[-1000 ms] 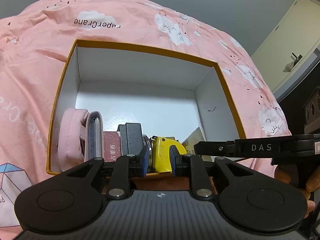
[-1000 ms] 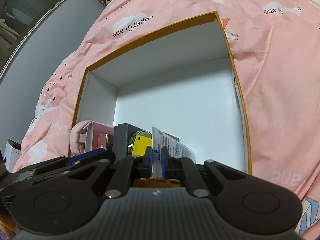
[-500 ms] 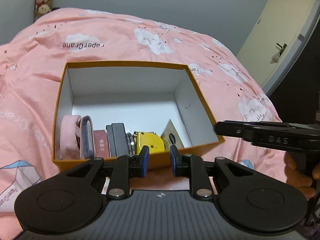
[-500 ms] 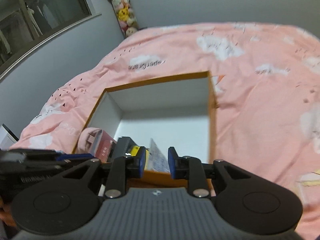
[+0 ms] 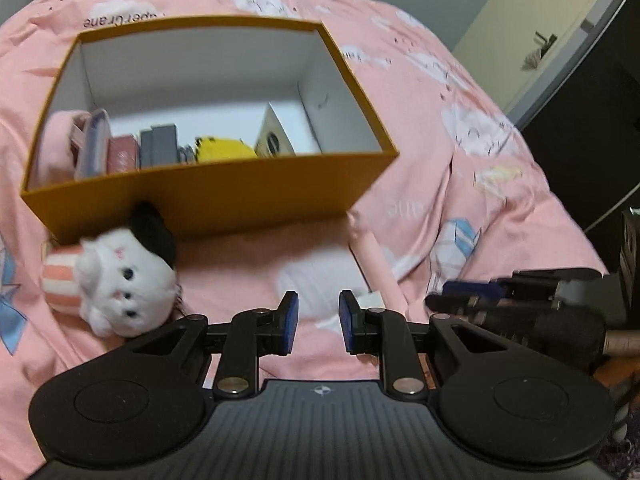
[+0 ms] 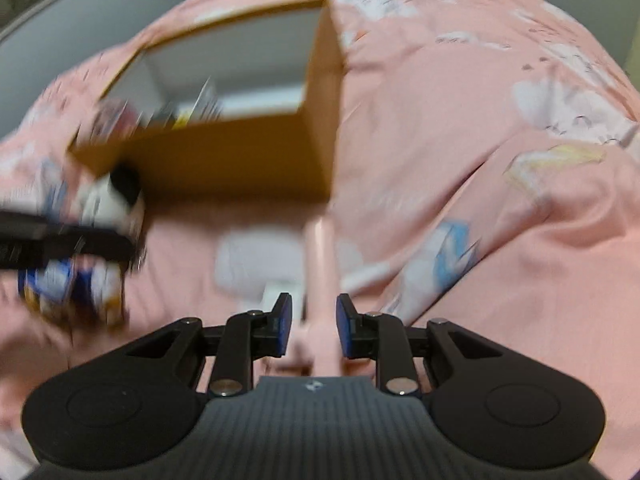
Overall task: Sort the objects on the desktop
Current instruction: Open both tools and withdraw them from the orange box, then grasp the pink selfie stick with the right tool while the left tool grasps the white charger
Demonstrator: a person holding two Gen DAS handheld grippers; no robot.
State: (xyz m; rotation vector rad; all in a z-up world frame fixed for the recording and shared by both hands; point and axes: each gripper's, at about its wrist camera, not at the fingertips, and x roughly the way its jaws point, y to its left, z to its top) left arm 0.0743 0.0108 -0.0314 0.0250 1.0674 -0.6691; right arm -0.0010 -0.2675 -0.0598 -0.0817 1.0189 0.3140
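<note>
Pink bedspread (image 5: pixel 460 184) underlies the orange box (image 5: pixel 224 196); the right gripper (image 6: pixel 310 330), fingers spread and just widened, seemingly straddles a pink tube (image 6: pixel 320 280) that could roll aside.

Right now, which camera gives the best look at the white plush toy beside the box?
The left wrist view: the white plush toy lies sharp and whole against the orange box. In the right wrist view it is a blur, partly hidden behind the other gripper.
</note>
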